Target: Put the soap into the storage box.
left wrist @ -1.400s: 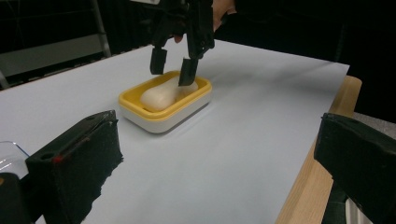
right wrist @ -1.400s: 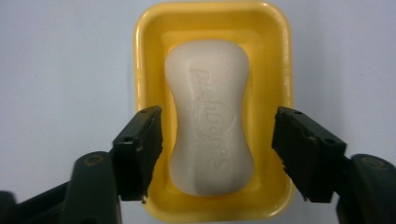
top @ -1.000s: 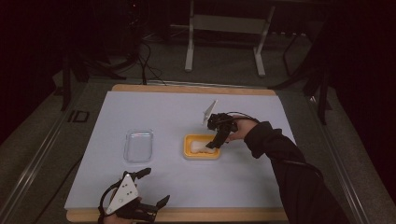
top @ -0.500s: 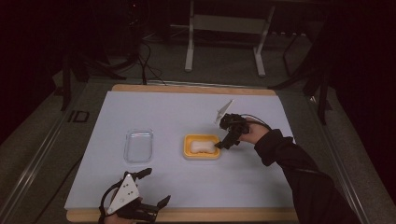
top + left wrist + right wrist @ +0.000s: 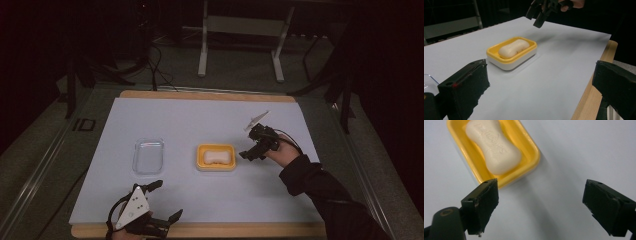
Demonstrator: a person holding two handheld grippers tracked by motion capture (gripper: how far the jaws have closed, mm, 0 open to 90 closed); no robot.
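Looks like the tail of a placing step. On the bench (image 5: 200, 120), near its middle: a pale bar of soap (image 5: 216, 156) lying flat inside the yellow soap dish (image 5: 200, 159), lettered face up, touched by nothing.

Just beside the dish on its right, above the bench: the right hand-held gripper (image 5: 248, 154), spread about as wide as it goes, having just been opening, with nothing between the pads (image 5: 482, 200) but bare white bench. One pad close to the corner of the dish in the right gripper view, without contact.

At the near edge of the bench, well apart from the dish: the left hand-held gripper (image 5: 167, 200), also spread wide and holding nothing, aimed roughly toward the dish.

To the left of the dish, near but not touching: a clear plastic lid or tray (image 5: 148, 156), lying flat.

Reads as soap delivered and let go. Probably next: fetching the clear piece and bringing it to the dish. Calls for a reach across to the clear piece, most likely with the left hand-held gripper as the nearer one, then a pinch on one thin rim. Needs care there: low, slippery edge, easy to push along the bench rather than lift. Then a level carry and a square lowering over the dish.
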